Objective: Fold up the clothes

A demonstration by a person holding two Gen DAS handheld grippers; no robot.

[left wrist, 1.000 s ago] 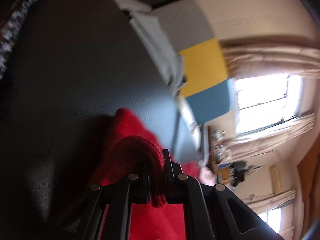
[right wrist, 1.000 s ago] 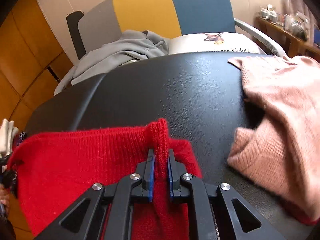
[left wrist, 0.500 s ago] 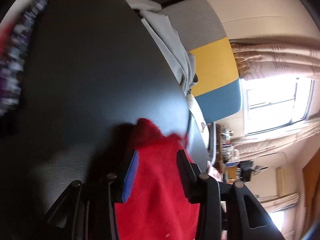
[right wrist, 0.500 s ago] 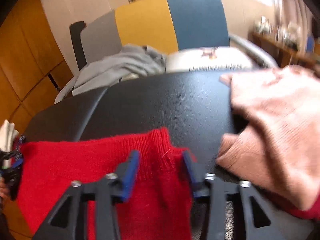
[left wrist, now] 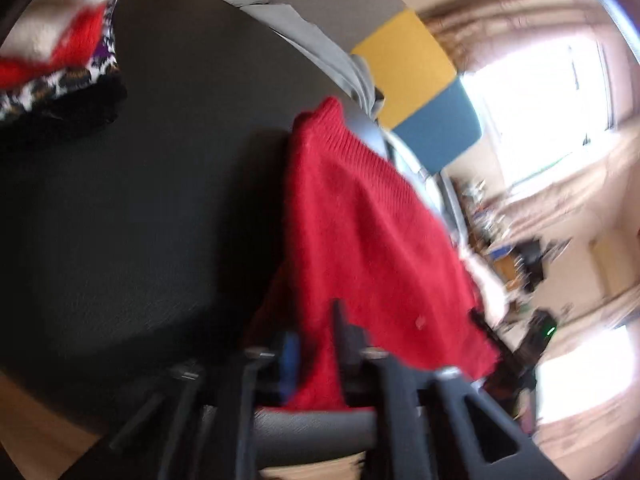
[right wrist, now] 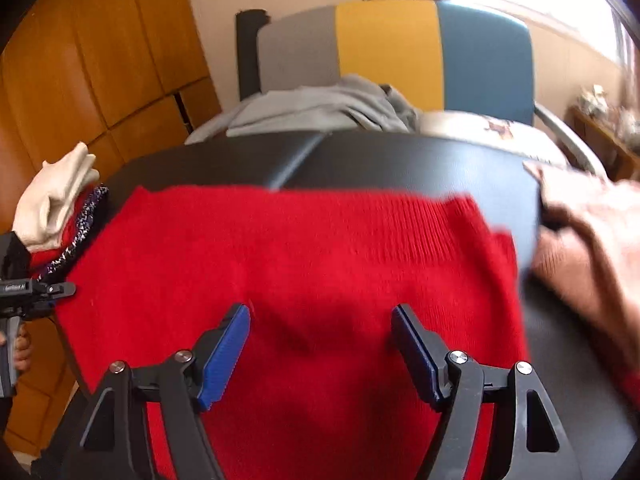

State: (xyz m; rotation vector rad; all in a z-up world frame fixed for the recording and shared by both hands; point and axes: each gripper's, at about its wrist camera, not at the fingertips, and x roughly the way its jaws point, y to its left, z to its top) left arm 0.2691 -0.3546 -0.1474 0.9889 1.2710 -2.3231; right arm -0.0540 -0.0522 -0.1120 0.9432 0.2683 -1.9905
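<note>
While the left gripper (left wrist: pixel 314 344) clamps the red sweater (right wrist: pixel 296 264), right fingers (right wrist: pixel 224 344) have just spread apart above it.

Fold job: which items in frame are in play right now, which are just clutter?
In play: red sweater, left gripper pinching its edge, right gripper open above it, black table.
Clutter: pink sweater, folded pile, grey garment, chair.
</note>
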